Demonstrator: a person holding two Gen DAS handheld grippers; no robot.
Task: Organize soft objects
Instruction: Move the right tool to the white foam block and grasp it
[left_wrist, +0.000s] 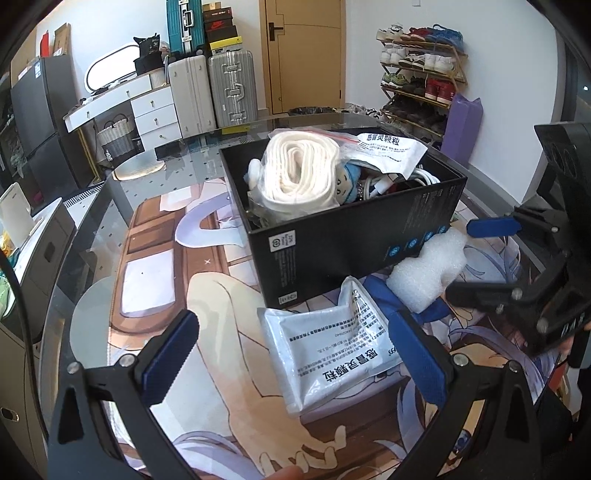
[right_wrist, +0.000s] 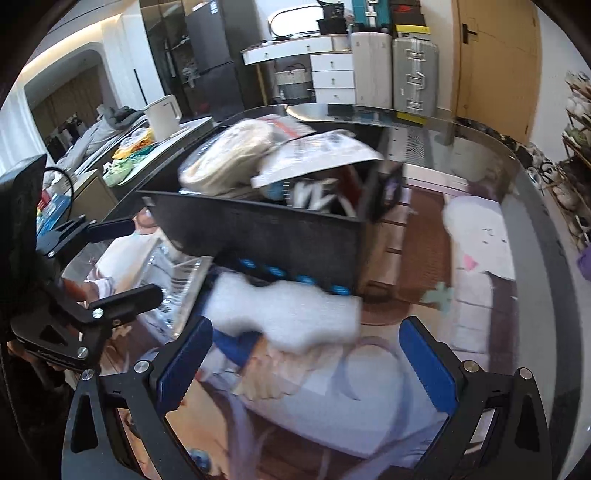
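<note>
A black box (left_wrist: 332, 240) stands on the printed table mat, filled with a bagged white cloth roll (left_wrist: 295, 170), a small blue-haired doll (left_wrist: 345, 184) and a white sachet (left_wrist: 391, 147). A second white sachet (left_wrist: 332, 339) lies on the mat in front of the box, between the open fingers of my left gripper (left_wrist: 295, 354). A white foam piece (left_wrist: 428, 273) lies against the box's right corner. My right gripper (left_wrist: 476, 258) is open around the foam in the left wrist view. In the blurred right wrist view the foam (right_wrist: 288, 314) lies just ahead of the open right gripper (right_wrist: 306, 354), below the box (right_wrist: 258, 229).
The printed mat (left_wrist: 166, 295) covers a round glass table (left_wrist: 177, 158). Suitcases (left_wrist: 231, 88), white drawers (left_wrist: 153, 114), a door and a shoe rack (left_wrist: 421, 77) stand behind. A grey cabinet (left_wrist: 40, 240) is at the left. My left gripper (right_wrist: 122, 262) shows at the left of the right wrist view.
</note>
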